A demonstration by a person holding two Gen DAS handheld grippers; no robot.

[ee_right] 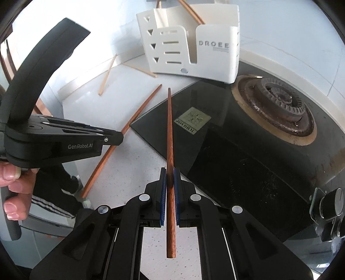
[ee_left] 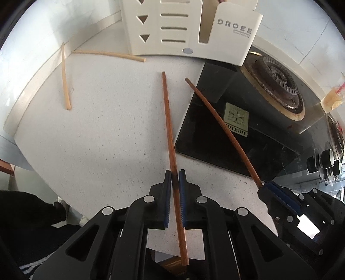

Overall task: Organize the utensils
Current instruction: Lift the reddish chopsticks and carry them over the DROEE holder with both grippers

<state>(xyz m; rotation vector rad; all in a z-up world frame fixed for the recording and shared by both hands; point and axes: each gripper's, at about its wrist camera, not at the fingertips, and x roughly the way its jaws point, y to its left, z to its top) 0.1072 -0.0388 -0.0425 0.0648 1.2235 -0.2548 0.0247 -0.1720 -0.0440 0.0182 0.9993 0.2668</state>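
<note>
Left gripper (ee_left: 175,172): pads pinched on a dark brown chopstick (ee_left: 169,129) near its thick end; shaft pointing forward over the speckled white worktop (ee_left: 97,140), tip short of the white utensil holder (ee_left: 172,28).

Right gripper (ee_right: 170,170): pads pinched on a second dark brown chopstick (ee_right: 170,133), also gripped toward the thick end; shaft angled out over the corner of the black glass hob (ee_right: 226,161), tip aimed at the holder.

Both held chopsticks apart from each other, tips near but not touching. Contact of either tip with the worktop: not resolvable from these views.

Two pale wooden chopsticks lying flat on the worktop left of the holder: one (ee_left: 64,79) running along the wall edge, the other (ee_left: 110,55) just in front of the holder's base, far ends close together near the wall.

Holder standing upright at the rear, lettered "DROEE", slotted front. From the right wrist view, brown sticks (ee_right: 192,11) leaning out of its top, probably more chopsticks.

Round burner (ee_right: 280,105) on the hob right of the holder.

Hand (ee_right: 13,181) on the left gripper's handle.
</note>
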